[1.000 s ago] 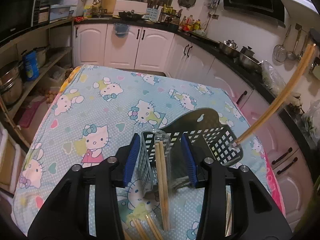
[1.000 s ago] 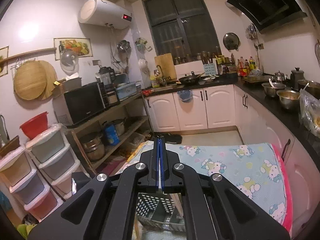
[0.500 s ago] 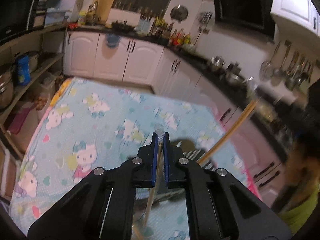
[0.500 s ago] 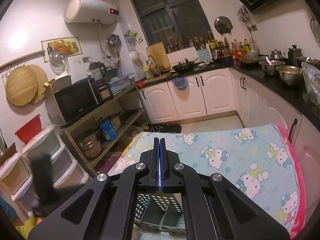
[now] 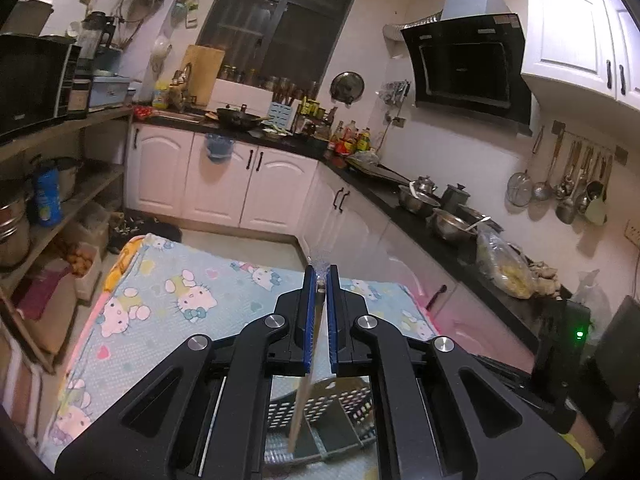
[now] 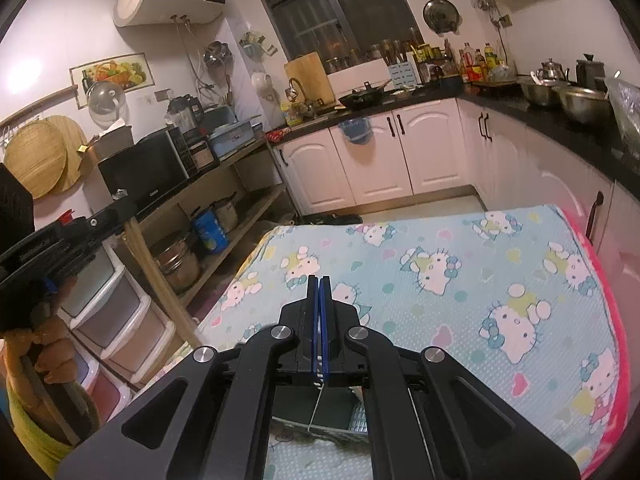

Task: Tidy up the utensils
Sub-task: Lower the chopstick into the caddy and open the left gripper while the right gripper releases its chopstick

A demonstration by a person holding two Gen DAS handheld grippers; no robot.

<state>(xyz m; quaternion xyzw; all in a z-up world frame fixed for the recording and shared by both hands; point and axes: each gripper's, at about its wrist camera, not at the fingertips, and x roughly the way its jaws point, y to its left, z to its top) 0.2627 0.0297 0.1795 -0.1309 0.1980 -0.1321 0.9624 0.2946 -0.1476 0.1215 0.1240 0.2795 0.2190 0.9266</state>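
My left gripper (image 5: 321,276) is shut on a wooden chopstick (image 5: 306,384) that hangs down between the blue pads, its lower end over the grey perforated utensil basket (image 5: 332,420). My right gripper (image 6: 319,280) is shut, with a thin pale sliver (image 6: 317,404) showing below its pads; what it is I cannot tell. The basket (image 6: 344,416) lies under that gripper. Both grippers are held above the table with the Hello Kitty cloth (image 6: 460,272).
White cabinets and a black counter with pots (image 5: 436,208) run along the back and right. Wooden shelves with a microwave (image 6: 148,168) and plastic drawers (image 6: 120,320) stand left of the table. The other gripper and hand show at the left edge (image 6: 44,264).
My left gripper closed on the chopstick at the basket and lifted it, tilting up. The long chopstick seen at the right a second ago is out of view. My right gripper stayed shut and lowered slightly.
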